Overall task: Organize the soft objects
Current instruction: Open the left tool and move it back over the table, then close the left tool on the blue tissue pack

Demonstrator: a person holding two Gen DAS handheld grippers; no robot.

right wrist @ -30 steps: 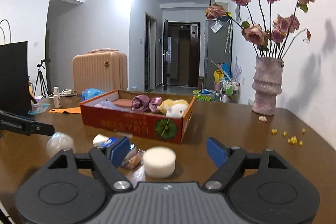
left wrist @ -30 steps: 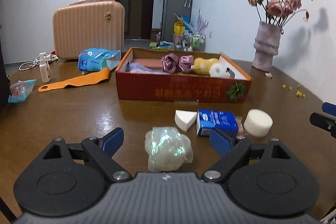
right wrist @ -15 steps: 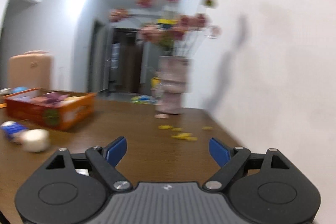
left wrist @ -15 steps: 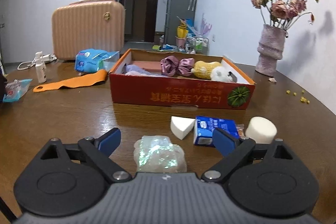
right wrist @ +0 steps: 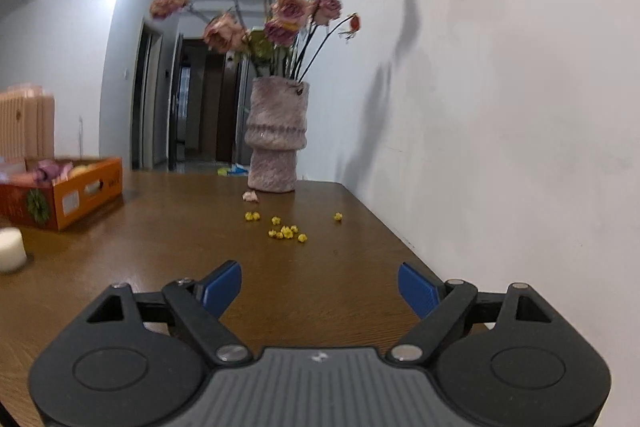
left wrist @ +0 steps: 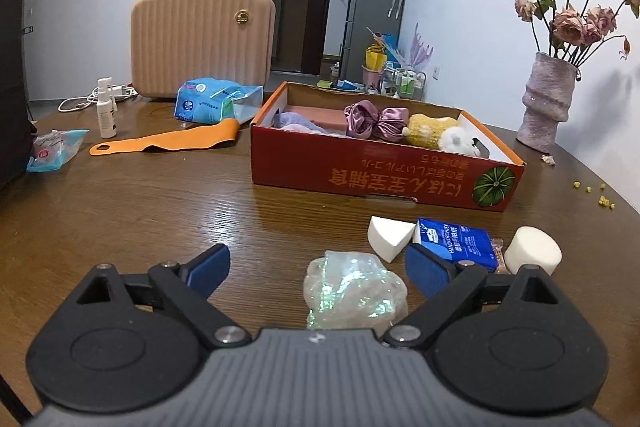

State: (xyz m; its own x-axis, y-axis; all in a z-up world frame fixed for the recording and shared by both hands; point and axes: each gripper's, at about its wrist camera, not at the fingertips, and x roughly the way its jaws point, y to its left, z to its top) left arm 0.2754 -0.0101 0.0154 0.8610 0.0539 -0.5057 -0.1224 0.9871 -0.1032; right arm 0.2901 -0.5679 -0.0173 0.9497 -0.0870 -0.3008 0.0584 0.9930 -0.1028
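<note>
My left gripper point(left wrist: 316, 265) is open low over the table, with a crumpled iridescent soft wad point(left wrist: 352, 291) lying between its jaws, close to the right finger and untouched. Just beyond lie a white wedge sponge point(left wrist: 388, 237), a blue tissue packet point(left wrist: 456, 243) and a round white sponge point(left wrist: 532, 255). The red cardboard box point(left wrist: 360, 171) behind them holds a purple scrunchie point(left wrist: 376, 125), a yellow plush point(left wrist: 428, 135) and a white plush point(left wrist: 456, 143). My right gripper point(right wrist: 320, 285) is open and empty over bare table, facing the vase, with the box point(right wrist: 68, 195) and round sponge point(right wrist: 10, 249) at the far left.
A vase of dried roses point(right wrist: 276, 139) stands near the wall, with small yellow bits point(right wrist: 284, 231) scattered before it. A pink suitcase point(left wrist: 202, 39), a blue wipes pack point(left wrist: 212, 103), an orange strap point(left wrist: 172, 141) and a spray bottle point(left wrist: 106, 109) lie left of the box.
My right gripper swung right, away from the round sponge and box, and now faces the vase and wall. My left gripper shifted slightly, so the wad sits right of centre. Both jaws widened a little.
</note>
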